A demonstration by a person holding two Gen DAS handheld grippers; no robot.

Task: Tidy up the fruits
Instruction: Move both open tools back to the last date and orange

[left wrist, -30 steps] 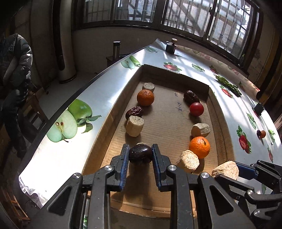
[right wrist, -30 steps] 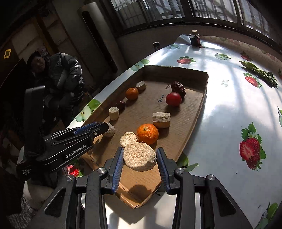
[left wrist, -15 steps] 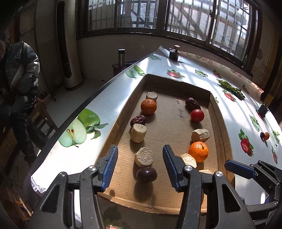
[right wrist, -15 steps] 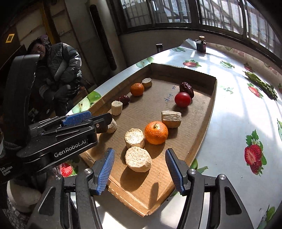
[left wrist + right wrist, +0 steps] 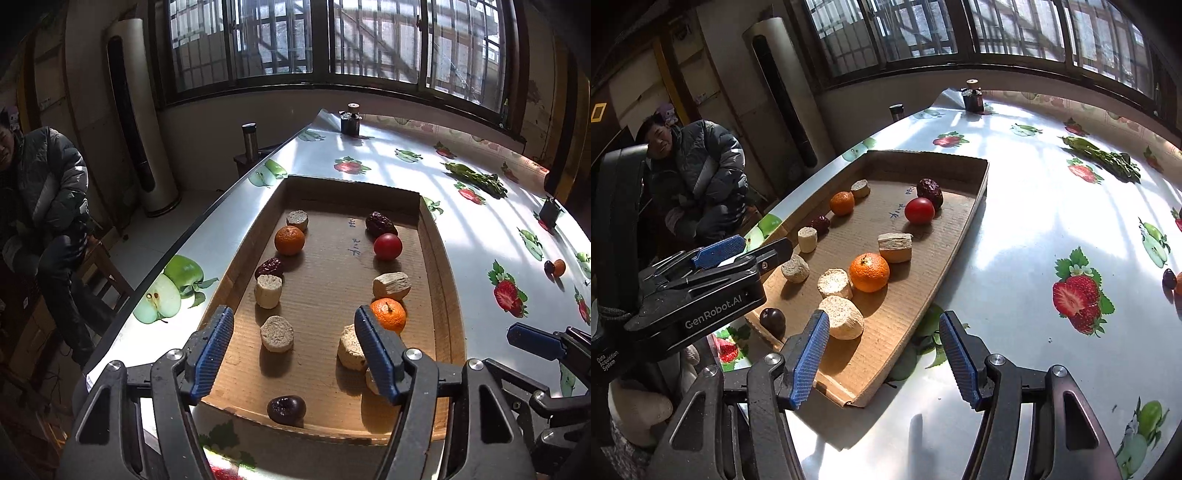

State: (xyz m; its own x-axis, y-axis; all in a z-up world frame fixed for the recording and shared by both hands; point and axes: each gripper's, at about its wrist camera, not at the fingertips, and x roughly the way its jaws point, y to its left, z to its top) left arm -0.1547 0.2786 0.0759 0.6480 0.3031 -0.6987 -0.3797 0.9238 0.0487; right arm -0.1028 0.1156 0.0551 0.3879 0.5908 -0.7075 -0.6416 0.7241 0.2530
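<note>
A cardboard tray (image 5: 439, 258) holds two rows of oranges, dried dates, a red tomato and beige cut chunks. My left gripper (image 5: 295, 350) hovers over the tray's near end. Its jaws are opening and nothing is between them. A dark plum (image 5: 286, 409) lies on the tray's near edge, below the fingers and apart from them. My right gripper (image 5: 884, 354) hangs over the tray's near right corner, its jaws also opening and empty. A beige chunk (image 5: 842, 317) rests in the tray just beyond its left finger, free of the pads.
A small dark fruit beside a small orange one (image 5: 554, 267) sits on the fruit-print tablecloth to the right. Green vegetables (image 5: 476, 177) and a jar (image 5: 350, 120) are farther back. A person (image 5: 40, 206) sits past the table's left edge.
Both grippers went from shut to open and drew back and up. The left one let go of the dark plum, the right one the beige chunk; both now lie in the tray.
</note>
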